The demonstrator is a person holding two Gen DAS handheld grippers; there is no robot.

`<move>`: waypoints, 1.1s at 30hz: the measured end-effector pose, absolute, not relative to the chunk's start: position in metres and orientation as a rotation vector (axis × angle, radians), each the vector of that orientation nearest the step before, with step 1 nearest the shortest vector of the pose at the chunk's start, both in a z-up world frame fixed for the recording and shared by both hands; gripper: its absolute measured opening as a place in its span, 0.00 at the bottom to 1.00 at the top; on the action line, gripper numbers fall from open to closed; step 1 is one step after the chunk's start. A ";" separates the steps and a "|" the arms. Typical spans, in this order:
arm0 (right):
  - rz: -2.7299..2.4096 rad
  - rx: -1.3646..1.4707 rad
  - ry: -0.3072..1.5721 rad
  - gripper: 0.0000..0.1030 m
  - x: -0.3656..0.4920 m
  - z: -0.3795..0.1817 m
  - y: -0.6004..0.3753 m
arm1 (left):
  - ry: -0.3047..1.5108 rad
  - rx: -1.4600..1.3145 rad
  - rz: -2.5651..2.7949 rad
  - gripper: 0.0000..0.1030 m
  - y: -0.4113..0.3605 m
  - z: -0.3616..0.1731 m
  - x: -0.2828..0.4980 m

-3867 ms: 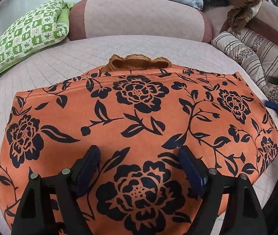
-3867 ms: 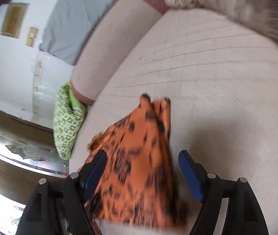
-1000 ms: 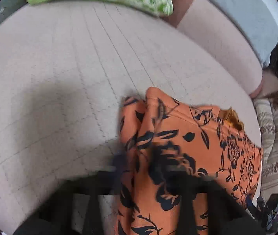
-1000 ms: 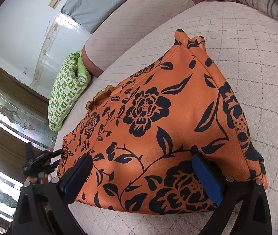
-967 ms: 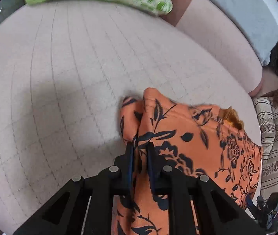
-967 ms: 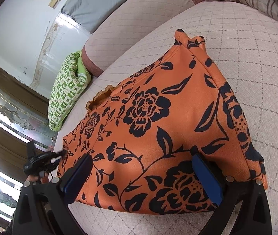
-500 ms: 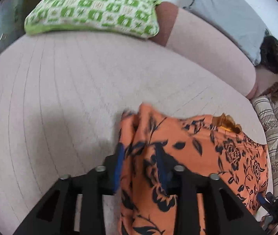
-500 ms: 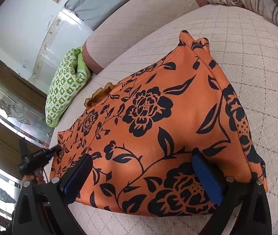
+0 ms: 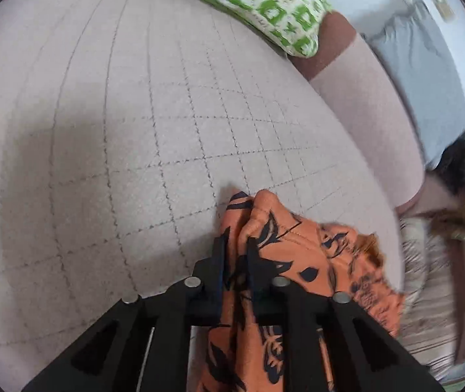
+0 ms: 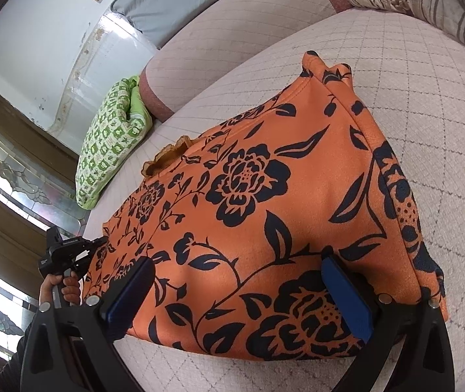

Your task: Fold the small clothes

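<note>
An orange garment with black flowers [image 10: 265,202] lies spread on the quilted bed. In the left wrist view my left gripper [image 9: 234,245] is shut on a bunched corner of the garment [image 9: 265,215] and holds it a little off the bed. In the right wrist view my right gripper [image 10: 235,274] is open, its blue pads resting over the garment's near edge, holding nothing. The left gripper [image 10: 69,254] also shows there at the garment's far left corner, held by a hand.
A green-and-white patterned pillow [image 9: 265,3] [image 10: 111,140] lies at the bed's head by a pink bolster [image 10: 226,39]. Striped cushions [image 10: 428,3] sit at the right. A grey pillow [image 9: 428,75] lies behind the bolster. The quilted bed cover [image 9: 101,130] stretches left of the garment.
My left gripper has closed tighter on the garment's corner and lifted it, bunching the cloth. The right gripper has stayed open over the near edge.
</note>
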State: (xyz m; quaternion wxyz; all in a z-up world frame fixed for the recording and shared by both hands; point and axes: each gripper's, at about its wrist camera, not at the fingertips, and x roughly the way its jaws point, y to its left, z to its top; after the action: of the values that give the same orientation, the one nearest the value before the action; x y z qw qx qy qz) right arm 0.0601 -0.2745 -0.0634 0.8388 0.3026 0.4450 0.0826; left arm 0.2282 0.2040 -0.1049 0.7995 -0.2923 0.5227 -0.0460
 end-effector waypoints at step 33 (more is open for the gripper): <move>0.379 1.105 0.742 0.99 0.162 -0.046 -0.374 | 0.963 -0.044 -0.149 0.60 0.099 -0.063 0.129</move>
State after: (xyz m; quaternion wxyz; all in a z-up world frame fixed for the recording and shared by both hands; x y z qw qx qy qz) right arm 0.1620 -0.3740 -0.0460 0.7700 0.5095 0.3422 0.1746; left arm 0.1293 0.0994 -0.0633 0.8834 -0.0213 0.4627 -0.0714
